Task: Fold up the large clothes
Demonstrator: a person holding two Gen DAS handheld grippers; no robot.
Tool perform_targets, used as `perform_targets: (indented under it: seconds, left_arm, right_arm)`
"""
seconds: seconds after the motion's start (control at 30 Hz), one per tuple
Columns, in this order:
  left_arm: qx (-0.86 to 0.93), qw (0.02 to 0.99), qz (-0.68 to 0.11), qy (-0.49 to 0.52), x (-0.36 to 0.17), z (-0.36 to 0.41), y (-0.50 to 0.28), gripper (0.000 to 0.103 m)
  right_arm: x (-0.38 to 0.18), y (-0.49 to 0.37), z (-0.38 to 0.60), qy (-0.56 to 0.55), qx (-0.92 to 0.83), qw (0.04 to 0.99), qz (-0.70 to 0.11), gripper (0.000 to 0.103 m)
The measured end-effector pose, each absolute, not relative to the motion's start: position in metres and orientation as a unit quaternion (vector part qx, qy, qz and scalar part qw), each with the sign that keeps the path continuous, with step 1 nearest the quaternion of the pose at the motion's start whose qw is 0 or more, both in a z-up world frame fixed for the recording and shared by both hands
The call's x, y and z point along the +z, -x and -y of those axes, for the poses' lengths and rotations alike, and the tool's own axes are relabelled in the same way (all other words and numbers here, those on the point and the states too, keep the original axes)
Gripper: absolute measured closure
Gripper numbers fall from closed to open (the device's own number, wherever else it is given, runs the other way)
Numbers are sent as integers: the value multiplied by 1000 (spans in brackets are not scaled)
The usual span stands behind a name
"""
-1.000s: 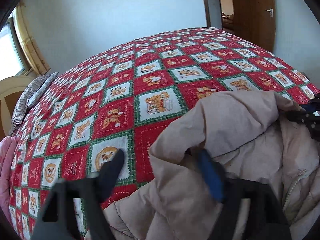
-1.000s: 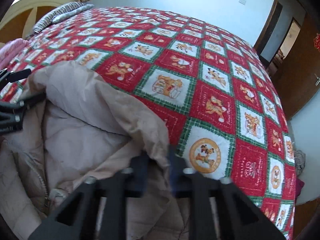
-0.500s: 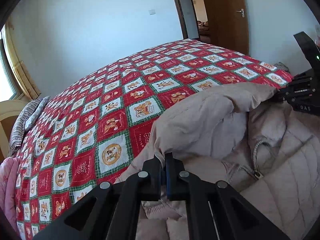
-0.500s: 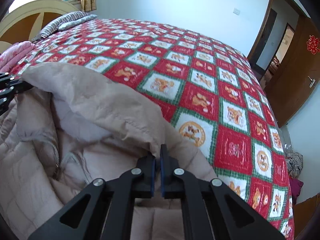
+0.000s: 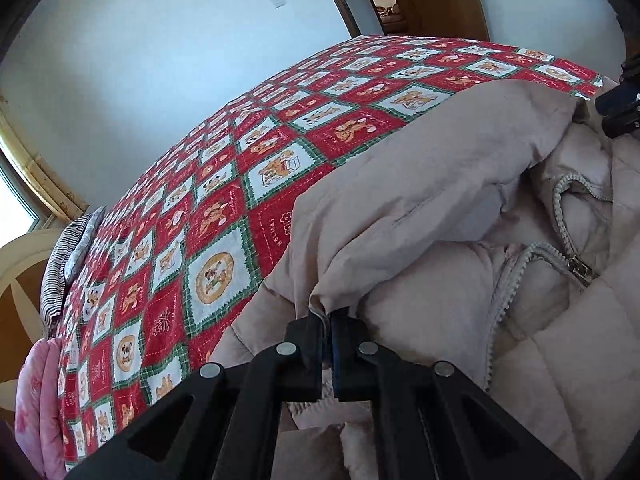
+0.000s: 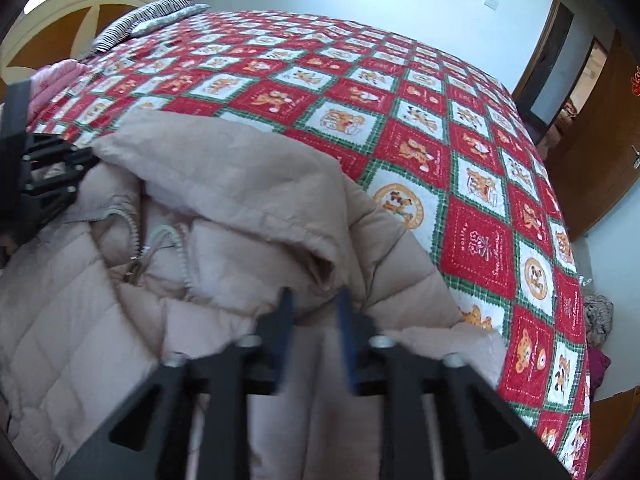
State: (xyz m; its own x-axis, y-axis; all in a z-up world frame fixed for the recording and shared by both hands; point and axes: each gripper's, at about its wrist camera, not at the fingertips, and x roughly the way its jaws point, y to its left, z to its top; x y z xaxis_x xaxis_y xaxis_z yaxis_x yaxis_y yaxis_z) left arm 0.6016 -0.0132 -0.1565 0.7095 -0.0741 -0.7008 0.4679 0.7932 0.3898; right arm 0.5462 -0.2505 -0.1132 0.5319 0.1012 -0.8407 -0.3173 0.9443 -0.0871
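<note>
Fabric sits pinched in the left tongs (image 5: pixel 326 334), whose jaws are pressed together on the bunched edge of the hood of a beige padded coat (image 5: pixel 460 208). That hood (image 5: pixel 424 160) spreads up and to the right from this grip, draped over the collar. Below and right of the left tongs lies the quilted body of the coat, its zip (image 5: pixel 560 216) parted at the neck with the metal puller lying off to the right.

The right tongs (image 6: pixel 316 306) have just been opening; their jaws now stand spread, a fold of the hood's edge lies just ahead of them, and the pads press on nothing (the fingers are blurred). To the left of them the quilted front runs off toward the picture's lower left corner, so the coat's length seems to stretch back past both tongs toward the person, with the hood end pointing away across the bed. How far the coat reaches behind cannot be seen.

Beyond both tongs spreads the red, white and green patchwork bedspread (image 6: pixel 460 152) on which the coat lies. Farther left are a striped pillow (image 6: pixel 144 20) and a curved headboard (image 6: pixel 80 4); farther right, a brown door (image 6: pixel 600 152).
</note>
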Motion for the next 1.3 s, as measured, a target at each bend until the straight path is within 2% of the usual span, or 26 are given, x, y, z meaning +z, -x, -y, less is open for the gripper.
perform_targets:
  seconds: [0.07, 0.23, 0.37, 0.43, 0.5, 0.77, 0.8, 0.83, 0.87, 0.9, 0.97, 1.17, 1.3]
  left_arm:
    - [-156, 881, -350, -278, -157, 13, -603, 101]
    - [-156, 881, -350, -276, -160, 14, -603, 101]
    - [-158, 883, -346, -274, -159, 12, -600, 101]
    - [-160, 886, -342, -271, -155, 9, -597, 101]
    - [-160, 890, -336, -262, -147, 5, -592, 100]
    - [-197, 931, -281, -127, -71, -12, -573, 99]
    - [-197, 935, -275, -106, -63, -9, -577, 90]
    - [-193, 939, -270, -94, -58, -4, -582, 78]
    - [-178, 943, -264, -93, -55, 4, -588, 37]
    - [-158, 948, -259, -93, -54, 11, -594, 4]
    - [-150, 950, -260, -82, -64, 25, -611, 2]
    - [-117, 906, -372, -163, -144, 59, -653, 5]
    - [-117, 909, -376, -139, -152, 50, -651, 5]
  right_arm:
    - [-99, -537, 249, 104, 123, 884, -440, 46]
    - [-82, -559, 228, 33, 98, 908, -405, 46]
    - [-95, -603, 216, -46, 98, 910, -401, 46]
    - [-110, -620, 208, -40, 90, 901, -424, 46]
    - [-126, -627, 202, -18, 81, 889, -450, 54]
    - [-143, -610, 204, 19, 93, 880, -465, 55]
    - [-144, -611, 203, 19, 93, 879, -467, 55]
    - [-144, -611, 203, 20, 93, 879, -467, 55]
    - [-144, -610, 203, 20, 94, 879, -468, 55]
    - [-144, -610, 202, 19, 95, 878, -469, 54]
    - [-140, -607, 203, 11, 99, 879, -467, 55]
    - [-124, -602, 216, -20, 76, 904, -421, 55]
    - [-125, -611, 220, -39, 74, 907, -413, 55]
